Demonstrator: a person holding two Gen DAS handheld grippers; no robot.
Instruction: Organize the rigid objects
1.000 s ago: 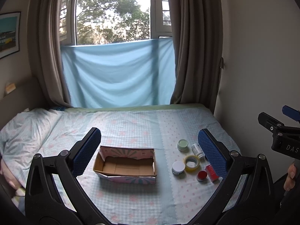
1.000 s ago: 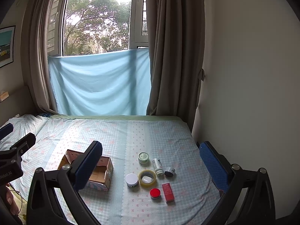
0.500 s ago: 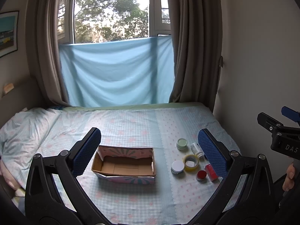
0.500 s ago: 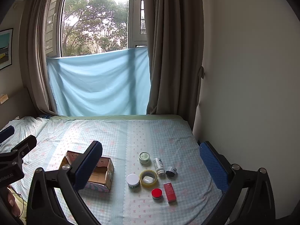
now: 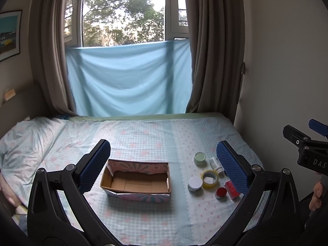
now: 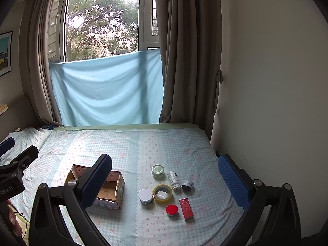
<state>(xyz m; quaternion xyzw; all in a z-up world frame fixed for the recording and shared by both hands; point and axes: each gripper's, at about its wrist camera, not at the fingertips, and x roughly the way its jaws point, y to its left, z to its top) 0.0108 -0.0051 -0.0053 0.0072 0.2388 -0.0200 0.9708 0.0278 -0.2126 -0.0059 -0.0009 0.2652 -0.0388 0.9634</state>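
An open cardboard box (image 5: pixel 136 181) (image 6: pixel 110 188) lies empty on the bed. To its right sit several small items: a green-lidded jar (image 6: pixel 158 170), a white bottle (image 6: pixel 173 179) on its side, a small dark-capped bottle (image 6: pixel 187 185), a yellow tape roll (image 6: pixel 162 193), a white-lidded jar (image 6: pixel 145 196), a red-lidded jar (image 6: pixel 172 210) and a red box (image 6: pixel 186 208). My left gripper (image 5: pixel 164 169) is open and empty, held above the bed in front of the box. My right gripper (image 6: pixel 165 181) is open and empty, above the items.
The bed (image 6: pixel 143 143) has a checked blue sheet. A pillow (image 5: pixel 22 137) lies at the left. Window, blue cloth (image 5: pixel 129 78) and curtains stand behind the bed. A wall (image 6: pixel 266 82) borders the right side.
Both views shifted slightly; the scene sits a little lower and closer in frame. Nothing on the bed has moved. Both grippers stay open.
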